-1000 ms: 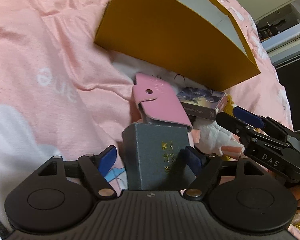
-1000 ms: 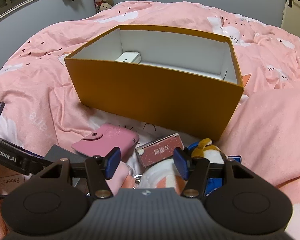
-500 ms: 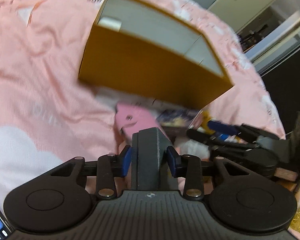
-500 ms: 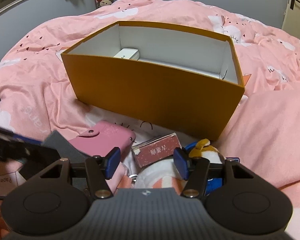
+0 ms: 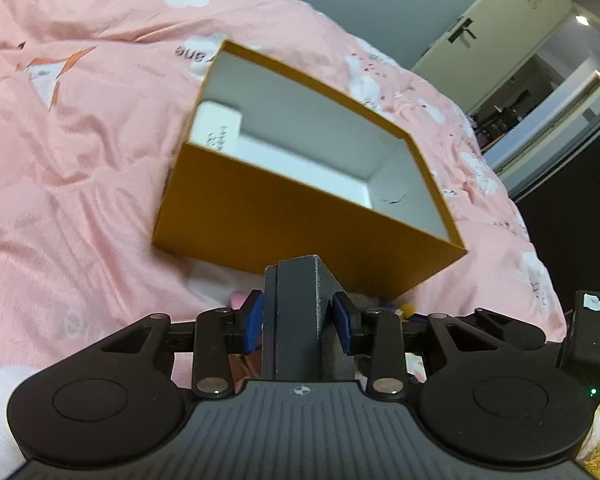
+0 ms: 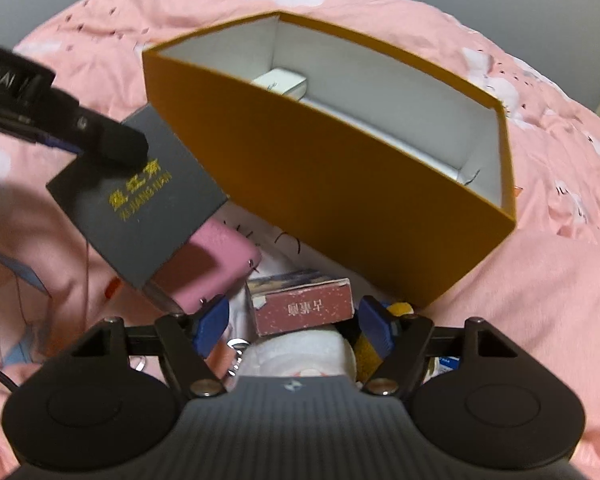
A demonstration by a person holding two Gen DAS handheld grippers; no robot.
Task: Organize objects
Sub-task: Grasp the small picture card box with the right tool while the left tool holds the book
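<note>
Matt orange cardboard box (image 6: 332, 168); soft cloth quilt (image 5: 80, 184); pink case (image 6: 208, 264) perhaps leather-like, blurred.

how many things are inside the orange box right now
1 visible: a small white box in a far corner of the orange box. The near wall hides part of the floor.

- Bed, pink quilt (image 6: 540, 300) with white cloud print, creased.
- Orange box (image 6: 340, 184), open-topped with a white inside, on the quilt.
- Pink wallet (image 6: 208, 268), just in front of the box, near its left corner.
- Small red carton (image 6: 304, 310), in front of the box, right of the wallet.
- Yellow soft toy (image 6: 400, 310), just right of the carton, by the box's front wall.
</note>
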